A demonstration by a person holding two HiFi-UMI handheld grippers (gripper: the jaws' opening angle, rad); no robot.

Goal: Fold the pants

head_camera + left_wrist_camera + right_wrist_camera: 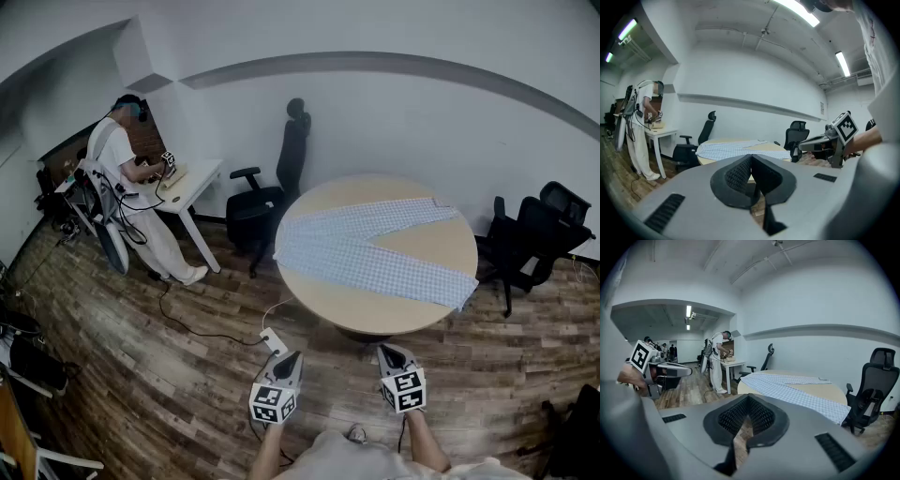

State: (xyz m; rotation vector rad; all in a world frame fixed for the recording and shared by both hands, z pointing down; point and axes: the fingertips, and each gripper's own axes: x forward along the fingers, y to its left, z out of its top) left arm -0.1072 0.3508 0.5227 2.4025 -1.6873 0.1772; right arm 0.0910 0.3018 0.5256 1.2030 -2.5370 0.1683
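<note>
Both my grippers hang at the frame's bottom centre, left gripper point(289, 364) and right gripper point(392, 356), each with jaws pressed together on nothing, since I stand short of the round table point(375, 317) with nothing in reach to grasp. Checked pants point(370, 246) lie spread flat across it at centre right (legs splayed in a V), laid out ready for folding; no container shows anywhere

Left tool point(289, 360), right tool point(393, 354): grey wedge shells, dark tips. Each bears white cube point(273, 403) with black square markers. Pads point(736, 174) black, ribbed. Black slotted vents point(665, 213) in smooth grey shell. Wearer in light top point(361, 461).
</note>
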